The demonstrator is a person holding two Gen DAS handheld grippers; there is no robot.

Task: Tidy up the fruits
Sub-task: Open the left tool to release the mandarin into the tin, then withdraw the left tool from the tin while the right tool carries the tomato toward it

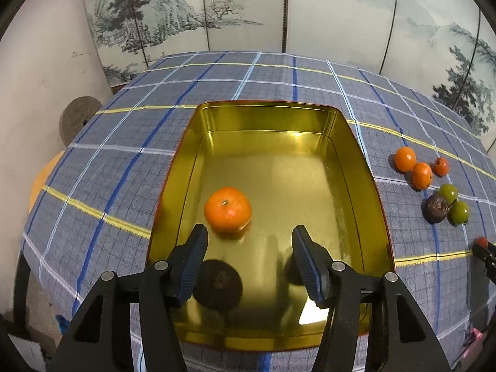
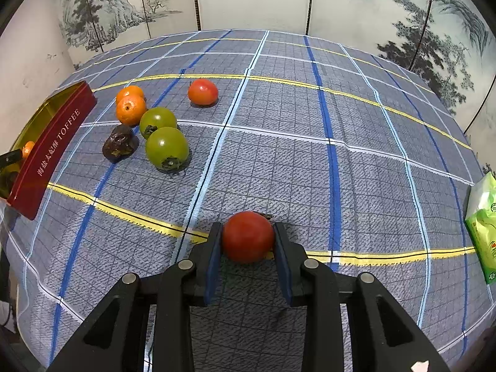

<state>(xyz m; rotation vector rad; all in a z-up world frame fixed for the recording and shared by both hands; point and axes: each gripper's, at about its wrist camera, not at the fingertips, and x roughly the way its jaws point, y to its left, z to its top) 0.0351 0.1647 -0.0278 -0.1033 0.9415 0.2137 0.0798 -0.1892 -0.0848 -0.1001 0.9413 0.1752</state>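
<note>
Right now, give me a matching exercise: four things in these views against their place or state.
Things:
1. orange mandarin
2. round red fruit
3. left gripper
4. dark brown wrinkled fruit

Place or state:
A. on the checked cloth beside two green fruits
B. open, nothing between the fingers
C. inside the gold tin
D. clamped in the right gripper

Pairs: 1-C, 2-D, 3-B, 4-A

Both wrist cameras looked steeply down along their fingers: the left close over the tin (image 1: 173, 186), the right near the counter (image 2: 372, 186); both caught the fruit cluster (image 2: 148, 124).
</note>
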